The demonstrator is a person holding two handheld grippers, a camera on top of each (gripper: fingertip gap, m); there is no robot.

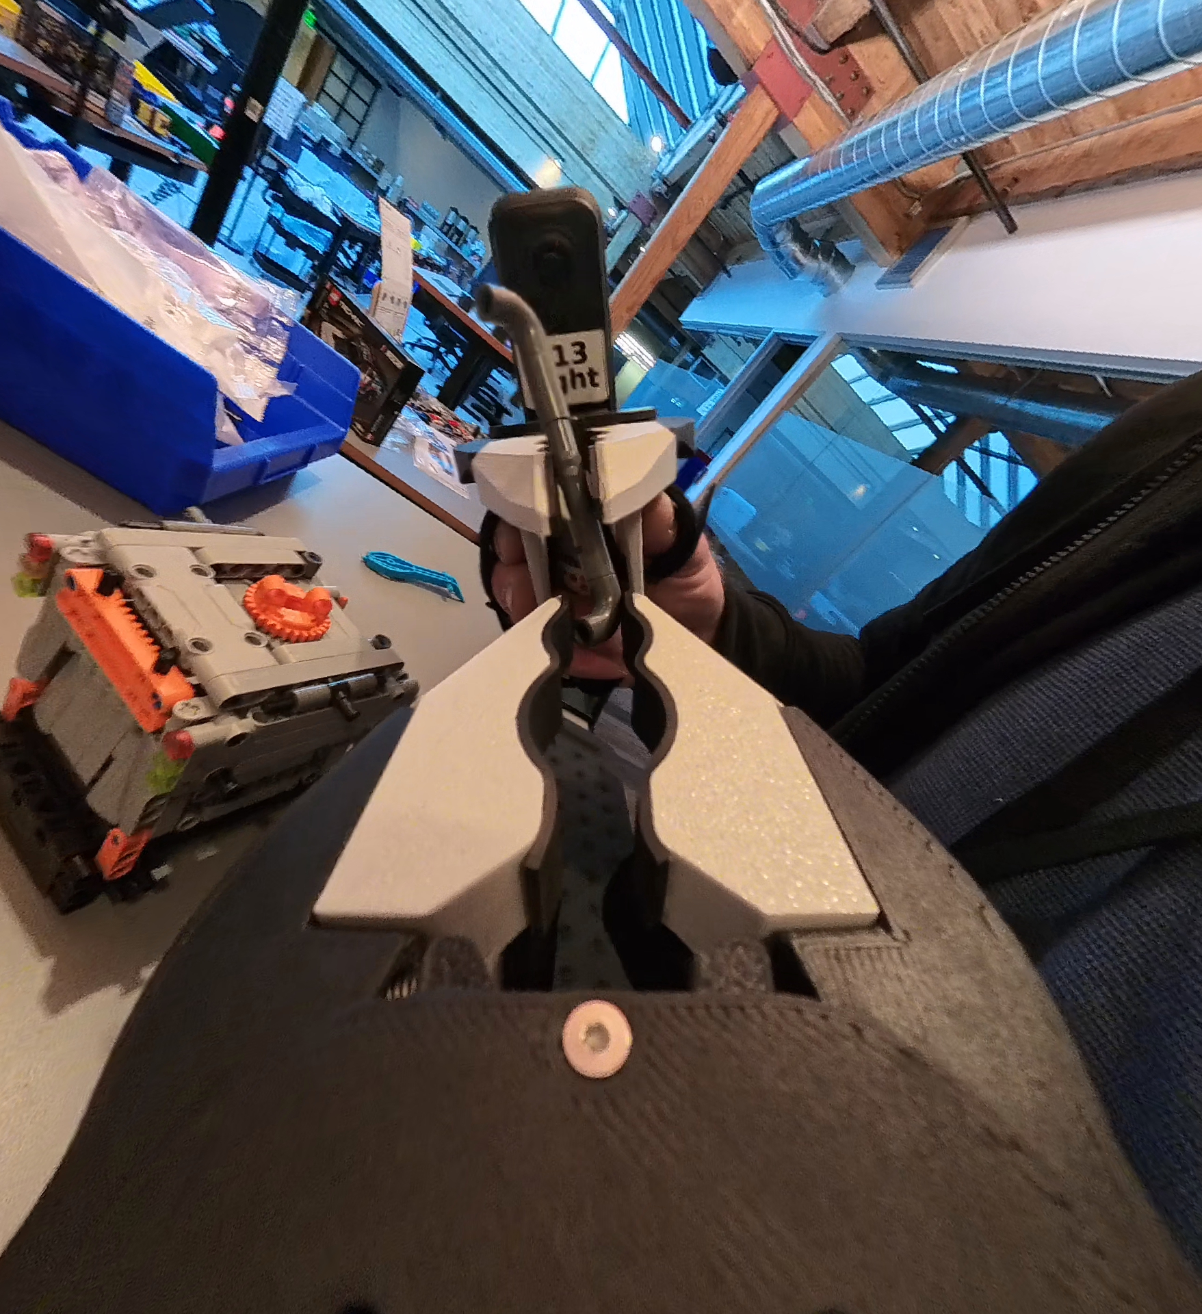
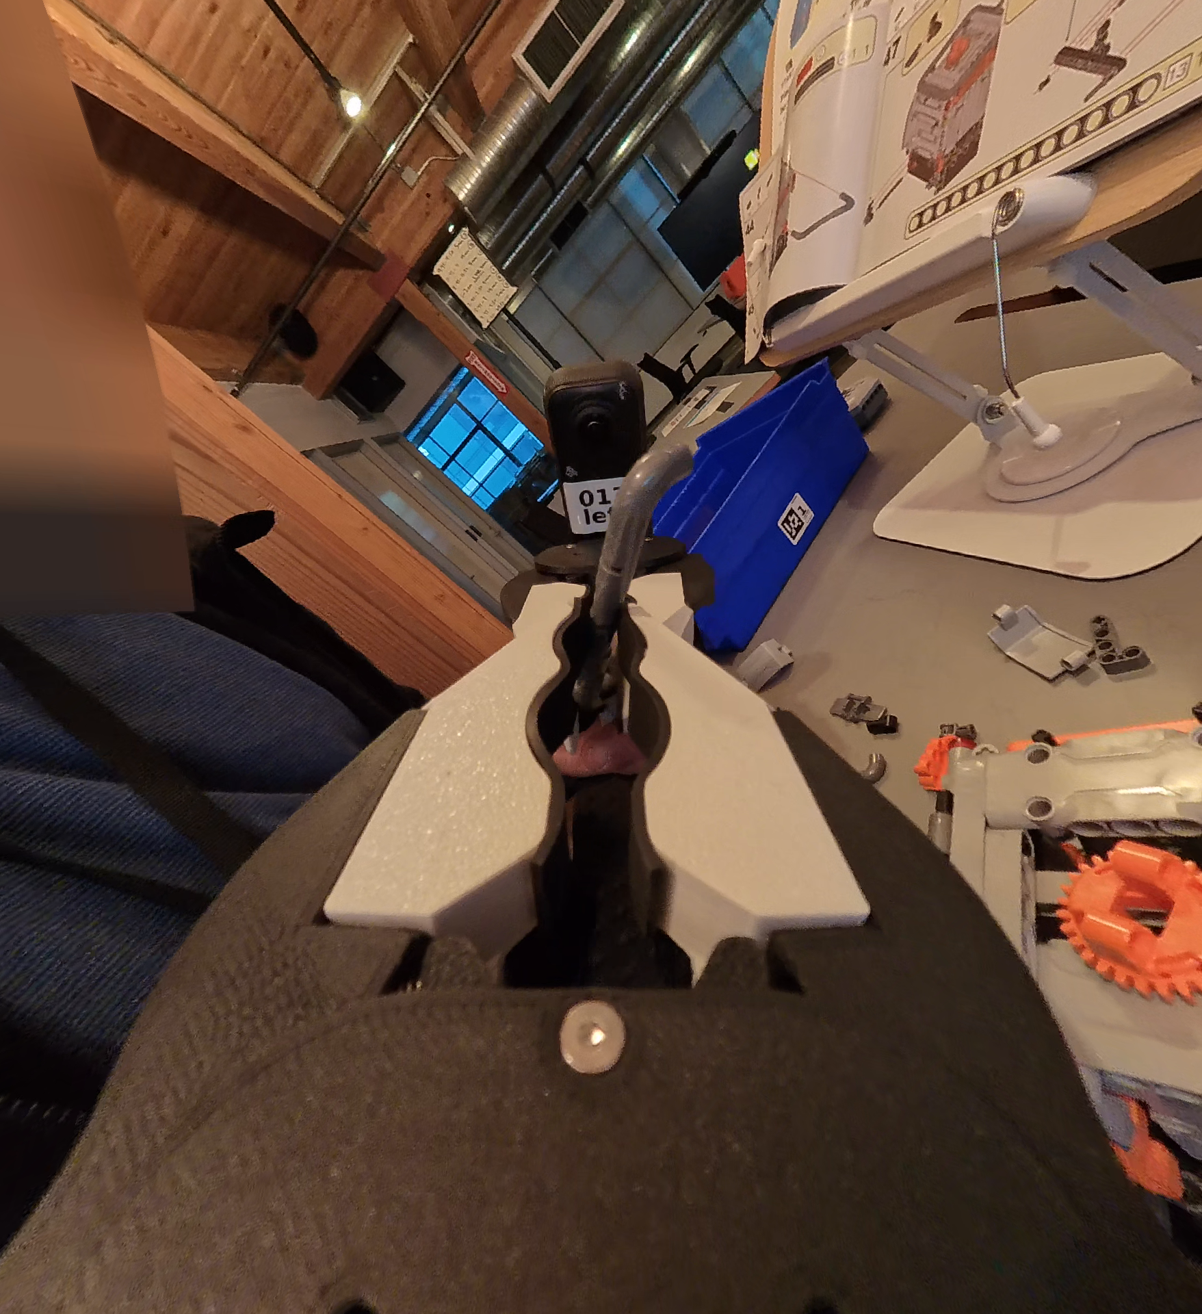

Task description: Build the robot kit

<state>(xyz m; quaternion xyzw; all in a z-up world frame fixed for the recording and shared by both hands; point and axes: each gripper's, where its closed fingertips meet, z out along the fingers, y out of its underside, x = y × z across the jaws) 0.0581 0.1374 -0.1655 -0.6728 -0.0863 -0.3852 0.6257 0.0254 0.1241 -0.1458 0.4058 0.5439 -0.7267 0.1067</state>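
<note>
Facing each other above the grey table (image 1: 384, 498), the left gripper (image 1: 592, 626) and right gripper (image 2: 601, 633) both clench one dark grey bent rod (image 1: 569, 462), their tips nearly meeting. A blue bin (image 1: 121, 398) holding clear plastic bags (image 1: 178, 284) sits behind the grey-and-orange brick model (image 1: 178, 682). An instruction booklet (image 2: 974, 121) rests open on a stand (image 2: 1081, 455).

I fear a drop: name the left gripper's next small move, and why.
Probably ease the left gripper forward along the rod: only the rod's hooked end sits at its fingertips, while the right gripper clamps the rod mid-length.
</note>
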